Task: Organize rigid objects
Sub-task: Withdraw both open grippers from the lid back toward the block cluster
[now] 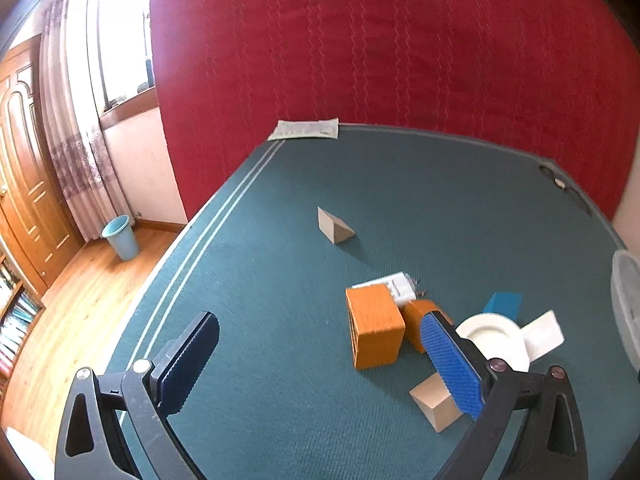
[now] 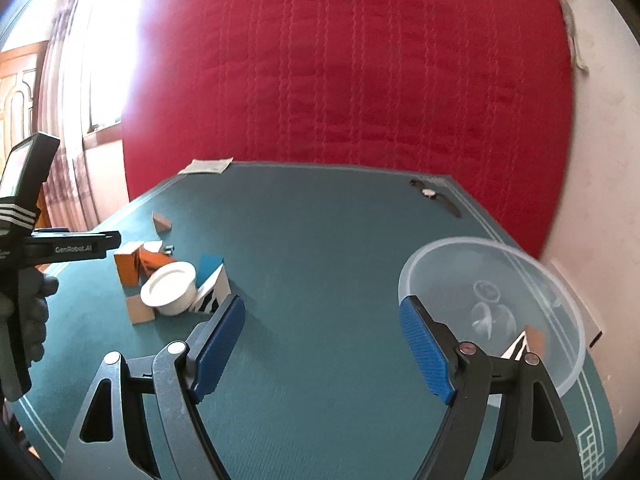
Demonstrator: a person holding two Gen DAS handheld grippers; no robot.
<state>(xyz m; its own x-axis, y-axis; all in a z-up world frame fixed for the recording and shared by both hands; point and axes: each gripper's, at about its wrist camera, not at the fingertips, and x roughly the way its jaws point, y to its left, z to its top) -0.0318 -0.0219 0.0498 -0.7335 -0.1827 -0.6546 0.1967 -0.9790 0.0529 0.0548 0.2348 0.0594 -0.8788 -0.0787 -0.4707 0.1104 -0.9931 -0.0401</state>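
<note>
One label readable: "GenRobot.AI" on left gripper [image 2: 60, 246]

Left wrist view: second orange block [image 1: 418, 320] half hidden behind right finger pad [image 1: 450, 364] and big orange block [image 1: 374, 330]. White plug [image 1: 400, 286] partly behind big orange block, prongs blurred. Blue block [image 1: 504, 306] mostly behind white dish [image 1: 496, 340]. Plastic bowl [image 1: 626, 304] cut by right edge.

Right wrist view: items inside plastic bowl [image 2: 492, 308] unclear through its wall. Other gripper's body [image 2: 24, 240] cut by left edge. Printed paper [image 2: 206, 166] too small to read.
</note>
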